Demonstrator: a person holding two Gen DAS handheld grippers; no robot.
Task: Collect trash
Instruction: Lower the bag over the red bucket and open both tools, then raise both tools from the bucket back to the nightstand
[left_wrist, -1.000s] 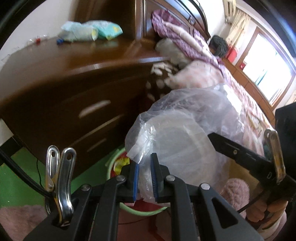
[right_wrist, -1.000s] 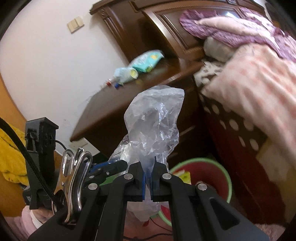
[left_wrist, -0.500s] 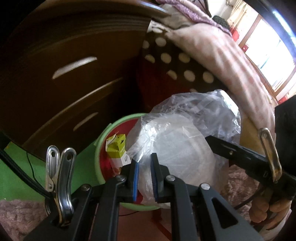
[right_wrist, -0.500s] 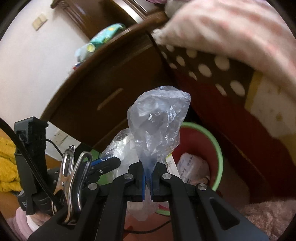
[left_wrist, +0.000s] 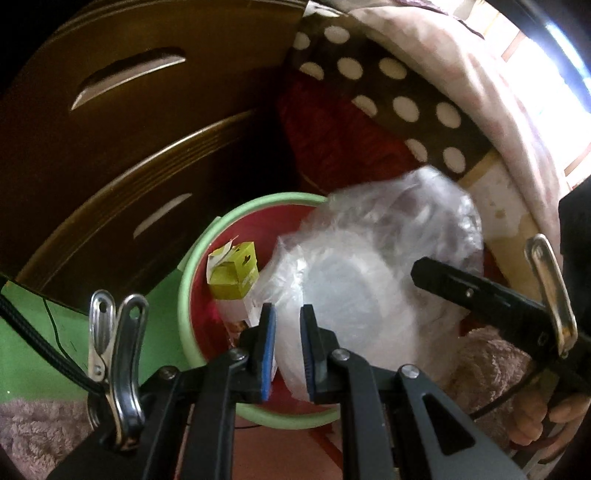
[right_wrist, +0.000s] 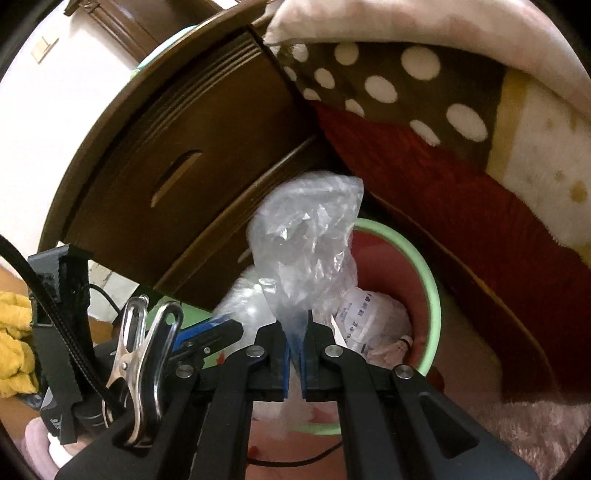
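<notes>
Both grippers pinch the same clear bag (left_wrist: 373, 280): left gripper (left_wrist: 288, 350) clamped narrow on its lower edge, right gripper (right_wrist: 294, 345) clamped on a twisted neck, bag ballooning up past it. Bag hangs directly over the bin (left_wrist: 192, 266), which sits on the floor between the dresser (left_wrist: 110, 155) and the bed (right_wrist: 424, 177); I can't tell if the bag's bottom touches the rim. I read the bag as stretched across between my two grippers, roughly over the bin mouth. Neither hand is clearly nearer. Bin already holds a yellow-green carton (left_wrist: 234, 275) and a printed white packet (right_wrist: 373, 321). Next, I guess: seat the bag in the bin.
</notes>
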